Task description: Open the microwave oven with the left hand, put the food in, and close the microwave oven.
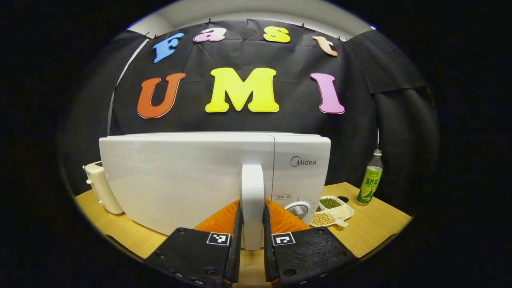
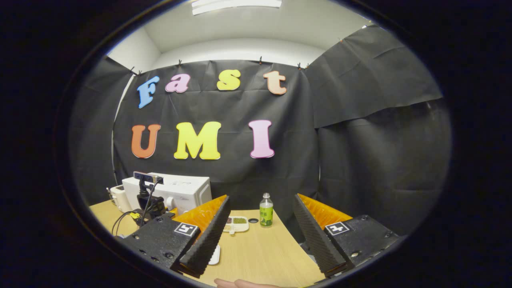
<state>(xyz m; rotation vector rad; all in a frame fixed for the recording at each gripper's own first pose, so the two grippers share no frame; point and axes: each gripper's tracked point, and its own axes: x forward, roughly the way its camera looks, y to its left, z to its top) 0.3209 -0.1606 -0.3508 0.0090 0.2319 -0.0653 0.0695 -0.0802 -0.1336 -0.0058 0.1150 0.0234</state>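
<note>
Black cloth backs a wooden bench [image 1: 372, 230] that runs across the lower part of both views.

In the left gripper view, the white microwave oven [image 1: 180, 180] sits at centre frame, its door shut flush. The left gripper [image 1: 253, 236], at bottom centre, is pinched on the upright door handle [image 1: 252, 200], one finger pressing each side of it. To the lower right of the oven lies a divided dish of beans [image 1: 332, 210], apparently the food, just beside the control dial [image 1: 298, 210]. A green drink bottle [image 1: 370, 180] stands further right, and a cream toaster [image 1: 100, 188] peeks out at the left edge.

In the right gripper view, the right gripper [image 2: 260, 236] hovers over bare bench at bottom centre, its fingers spread wide and holding nothing. The oven sits small at middle left, with the other gripper and its cables in front of it; the dish and the bottle lie between the near fingers, well off. A pale object under the left finger is too hidden to name, perhaps a plate edge.

The opening pull looks about to begin. If the hold on the smooth handle is shallow, the fingers may slide off it. A straight tug, rather than one following the door's swing, could drag the whole oven along the bench toward the dish.
</note>
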